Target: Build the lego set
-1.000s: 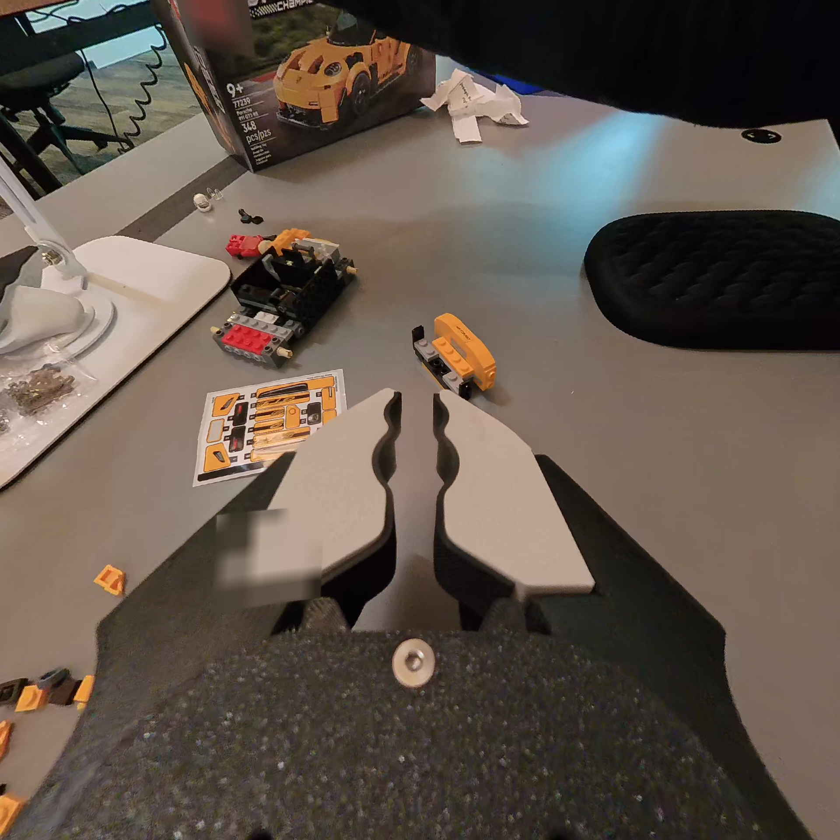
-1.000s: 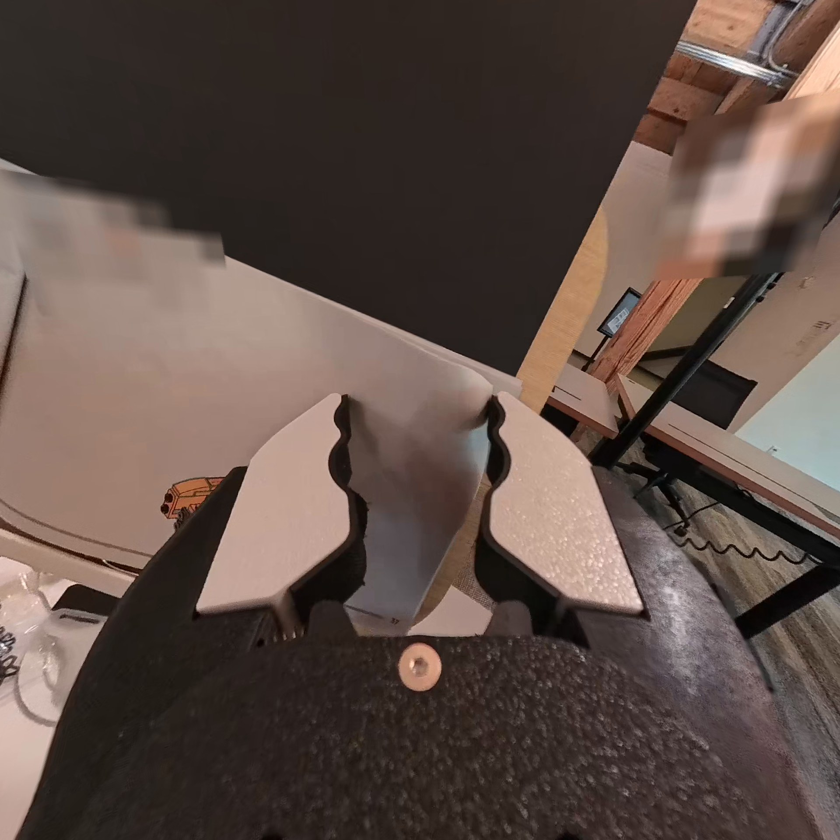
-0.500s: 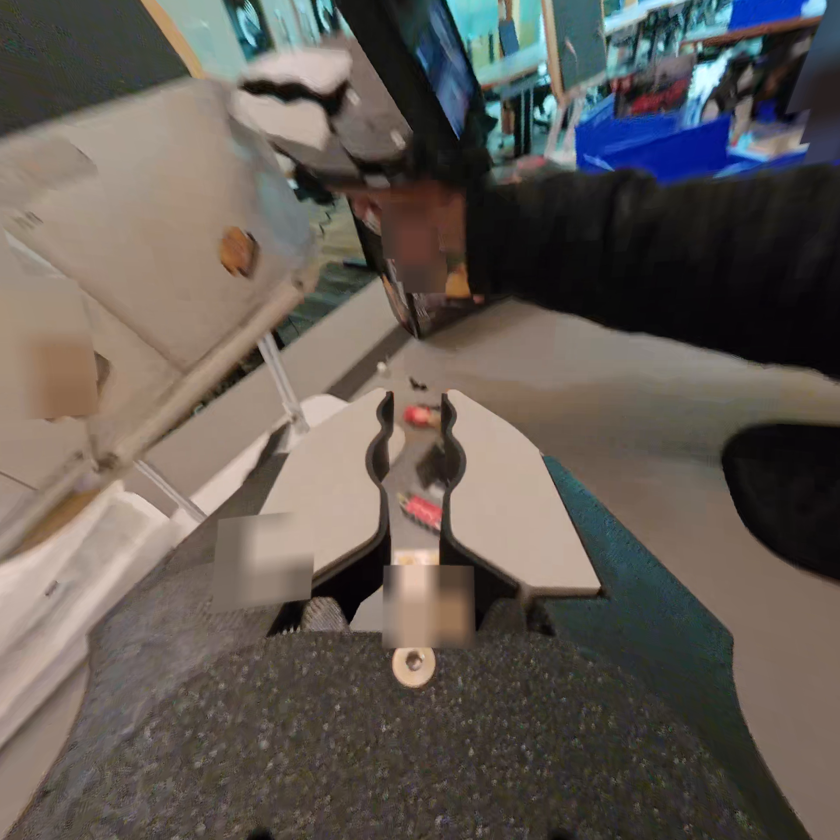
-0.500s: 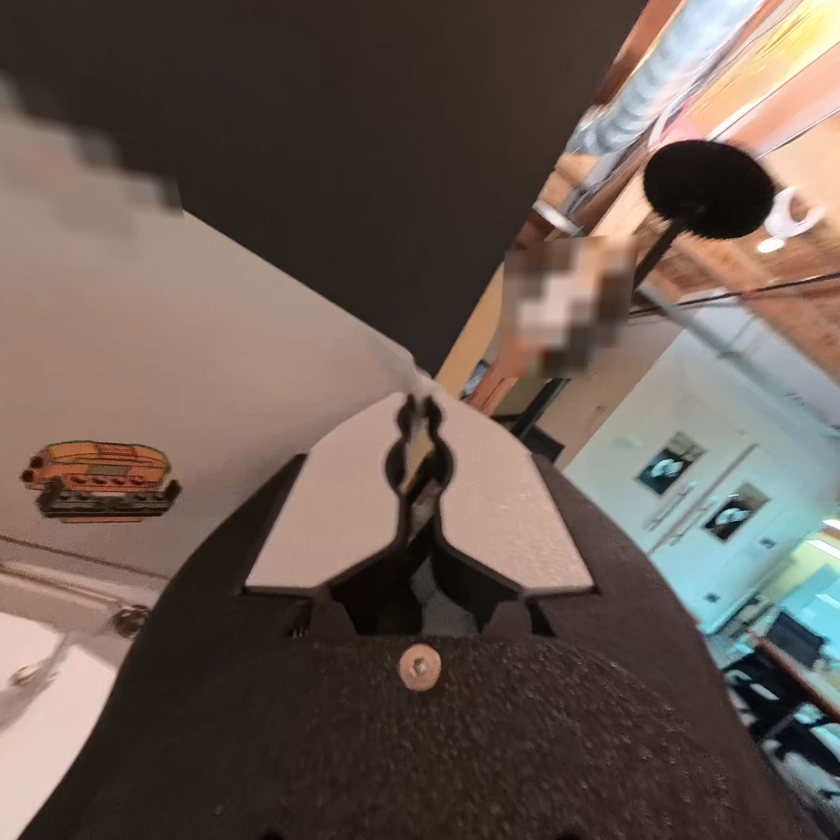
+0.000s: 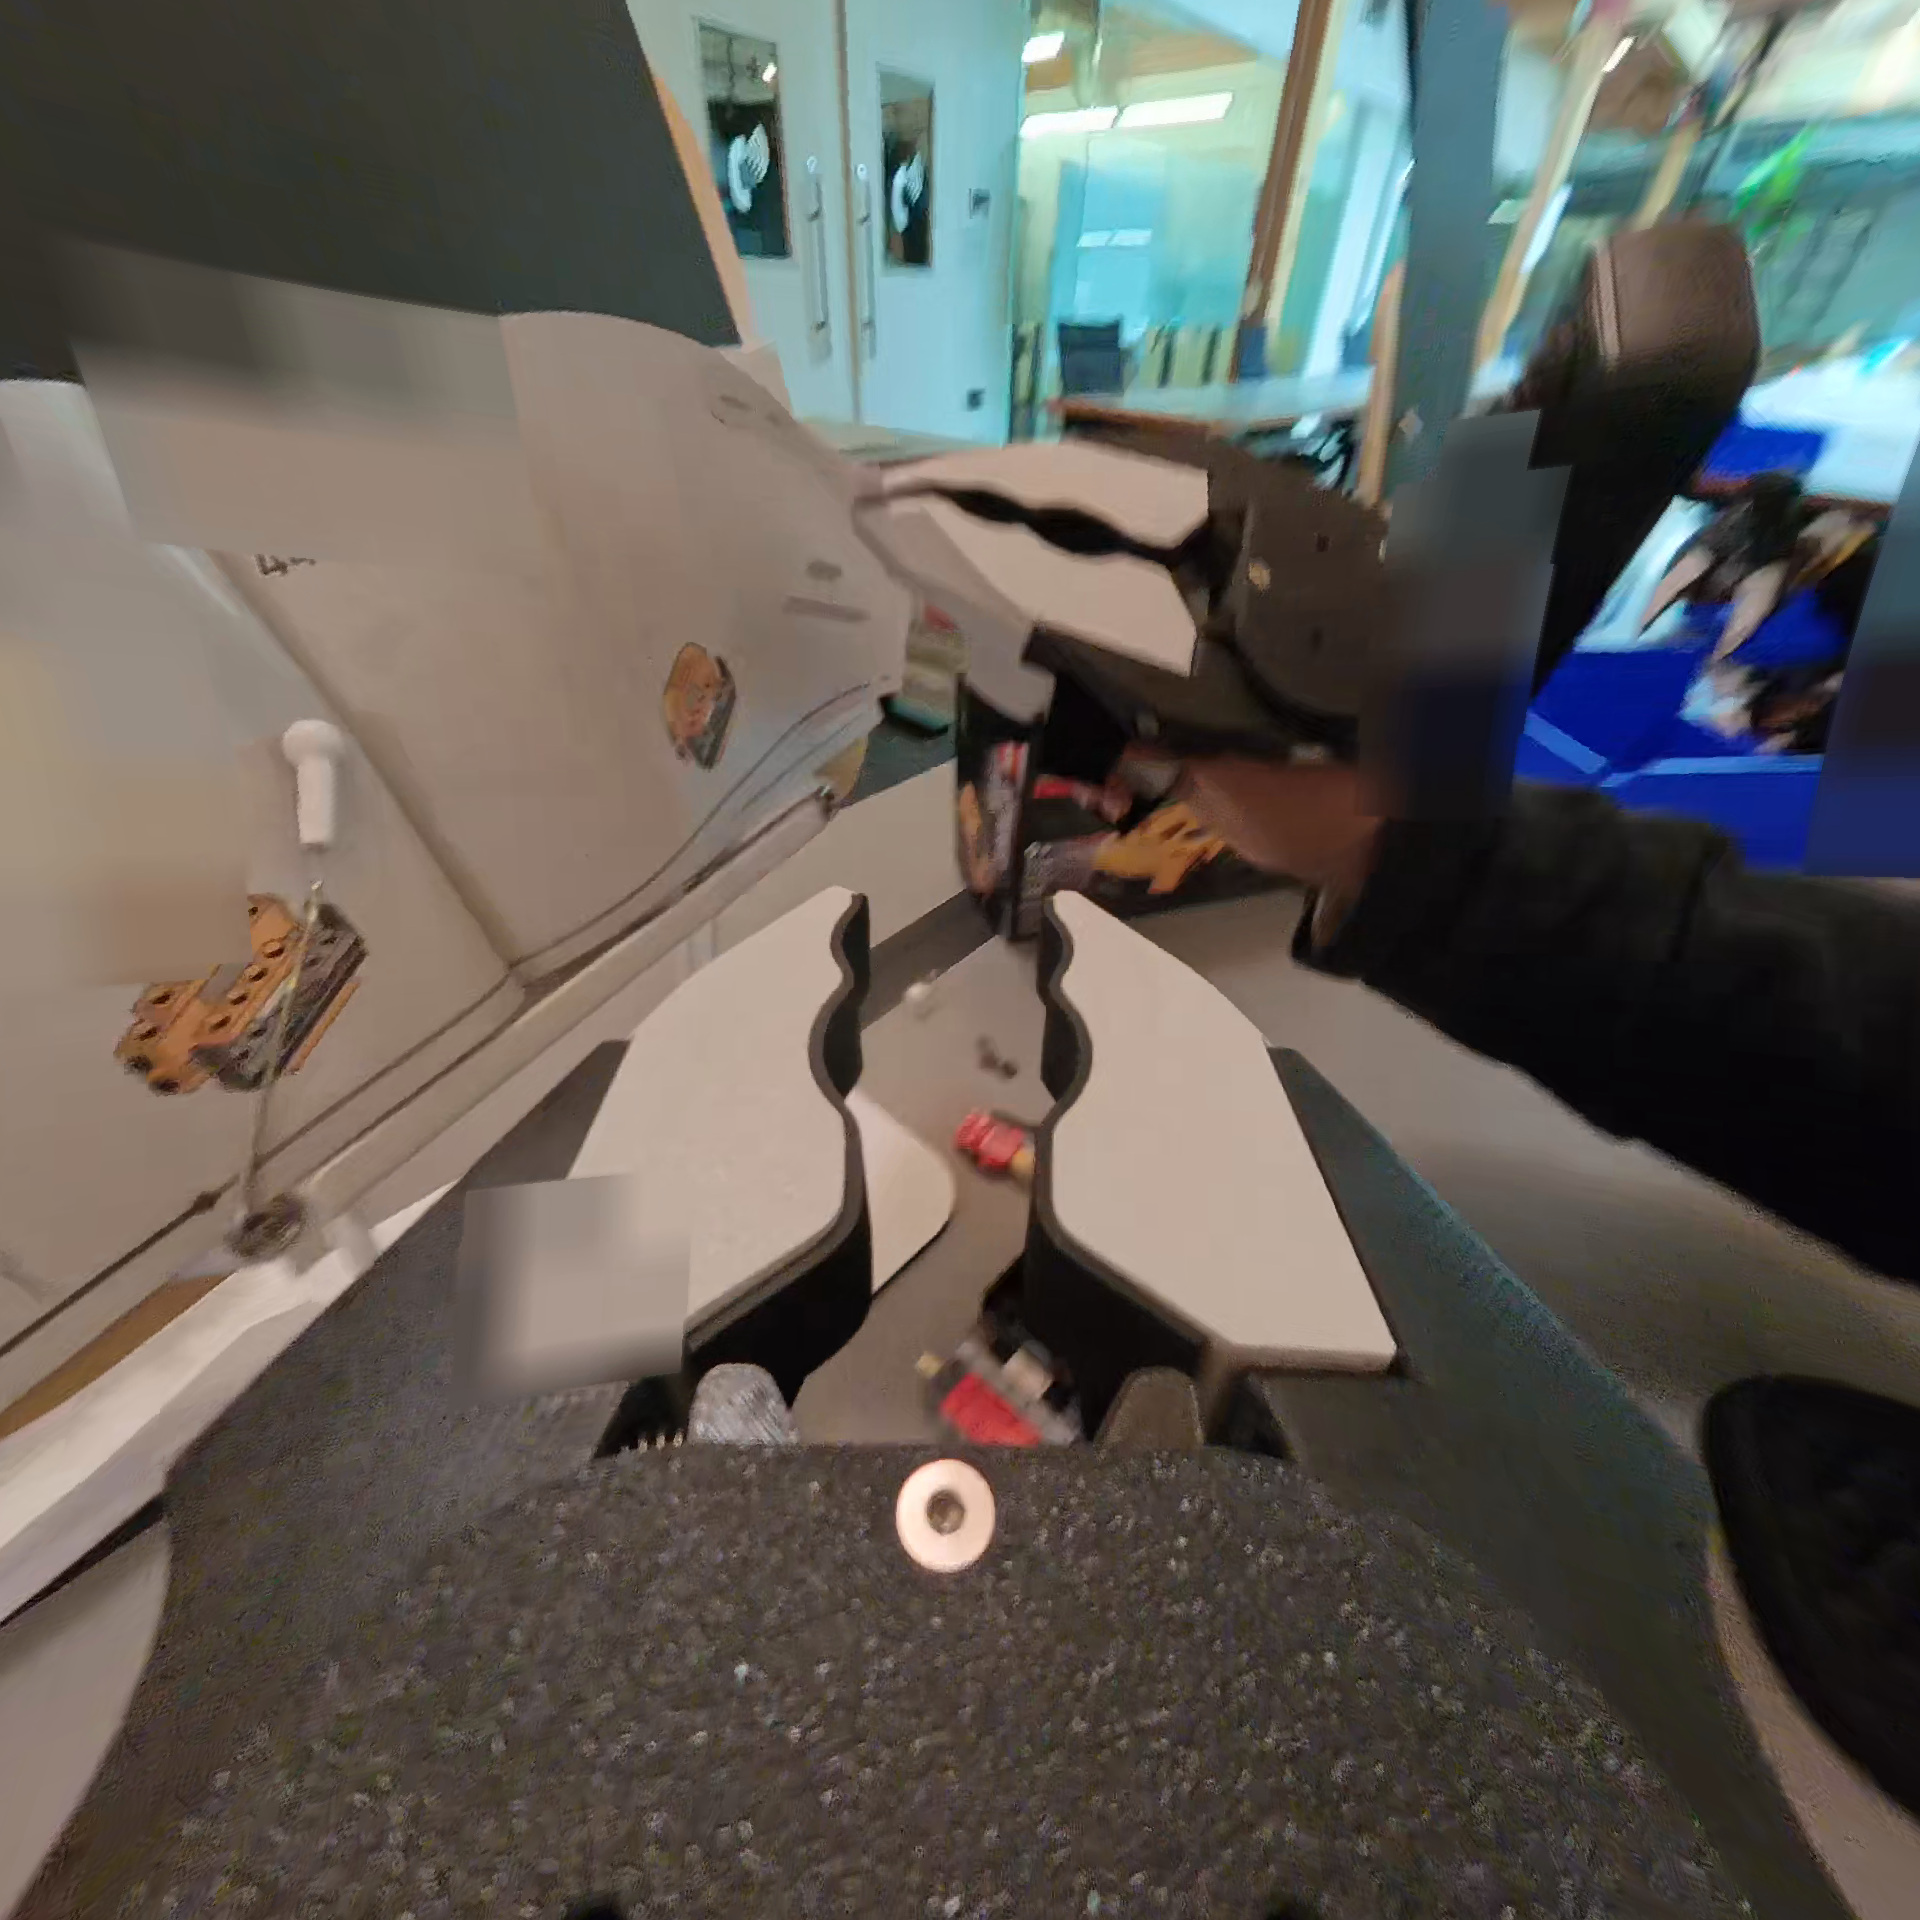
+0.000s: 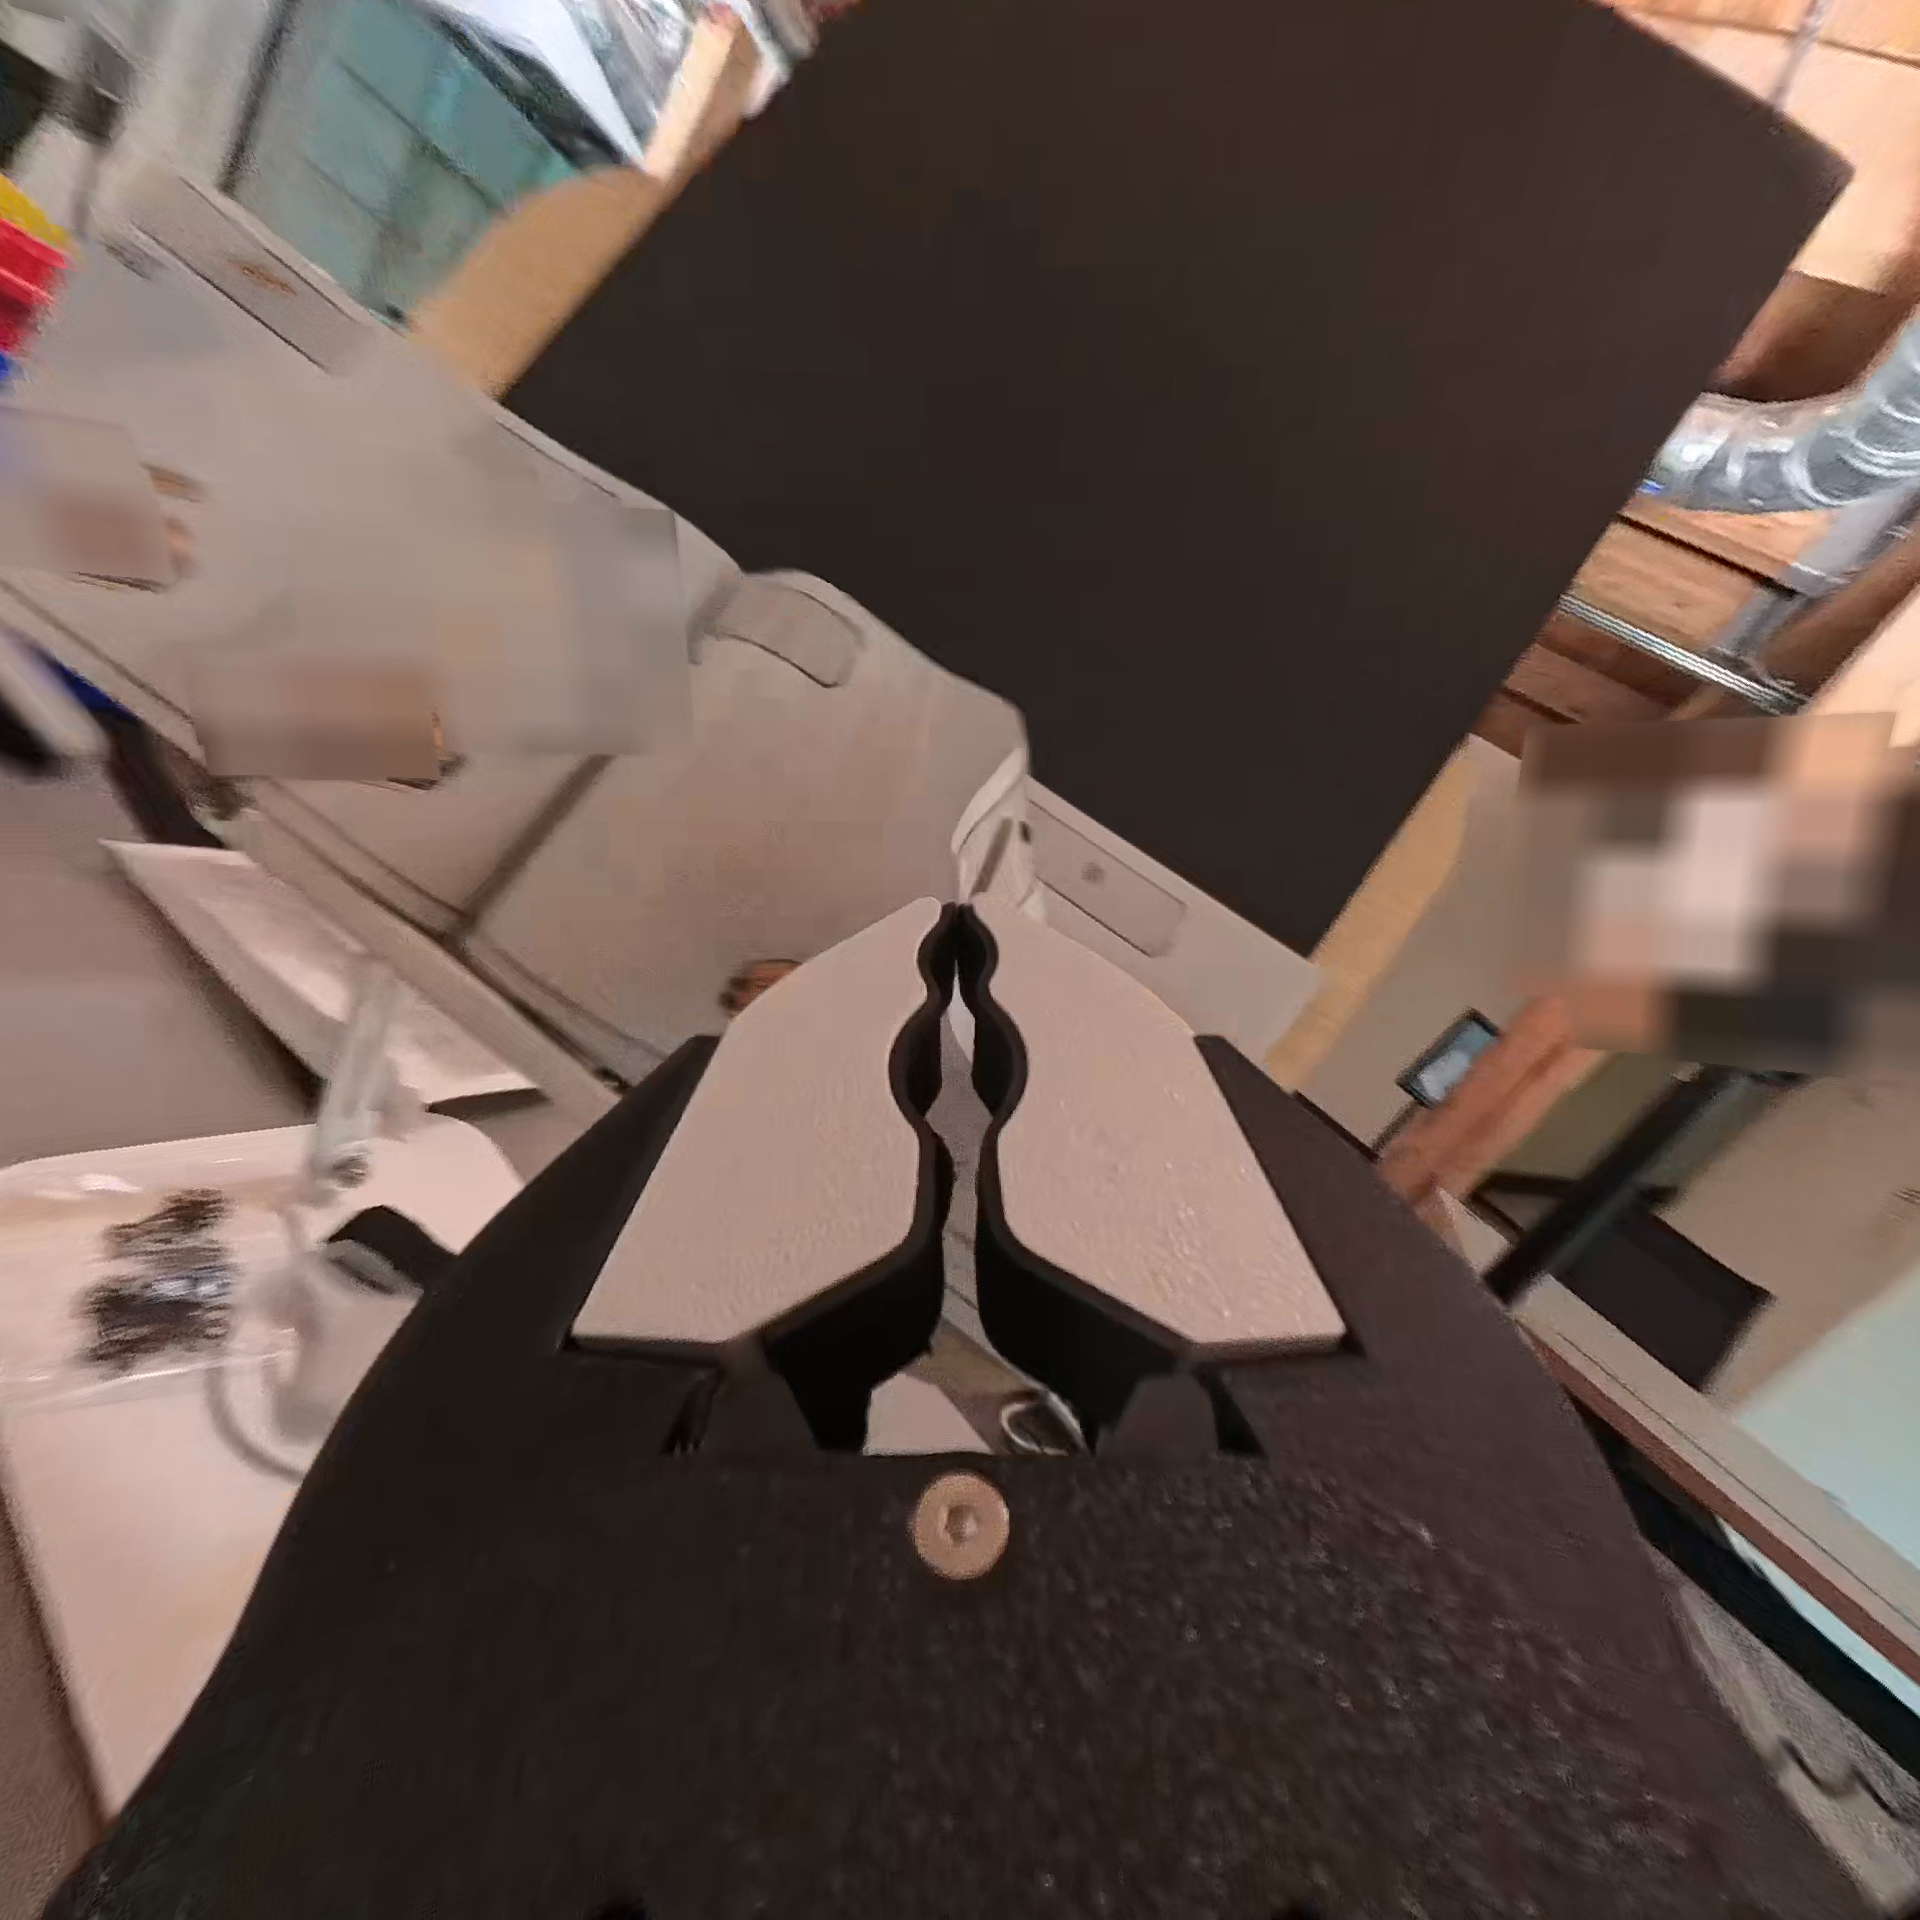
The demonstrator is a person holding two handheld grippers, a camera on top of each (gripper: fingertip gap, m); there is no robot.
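The instruction booklet (image 5: 582, 582) stands open on a stand at the left. My right gripper (image 6: 954, 914) is shut, its tips pinching the curled edge of a booklet page (image 6: 992, 831); it also shows in the left wrist view (image 5: 883, 509) at the page's corner. My left gripper (image 5: 951, 925) is open and empty, held above the grey table. Between its fingers I see a small red lego piece (image 5: 992, 1138) and part of the black and red lego chassis (image 5: 987, 1392) on the table. The lego box (image 5: 997, 821) stands behind.
The stand's white base (image 6: 156, 1507) carries a clear bag of small dark parts (image 6: 166, 1278). A black quilted pad (image 5: 1829, 1558) lies at the right. A person's dark sleeve (image 5: 1610, 987) reaches across the table. A dark panel (image 6: 1143, 416) stands behind the booklet. Spacing between my two grippers at the tips: around 12 cm.
My right gripper has shut on the page edge and swung with it. My left gripper has lifted off the table view, tilted up toward the booklet, and opened wider.
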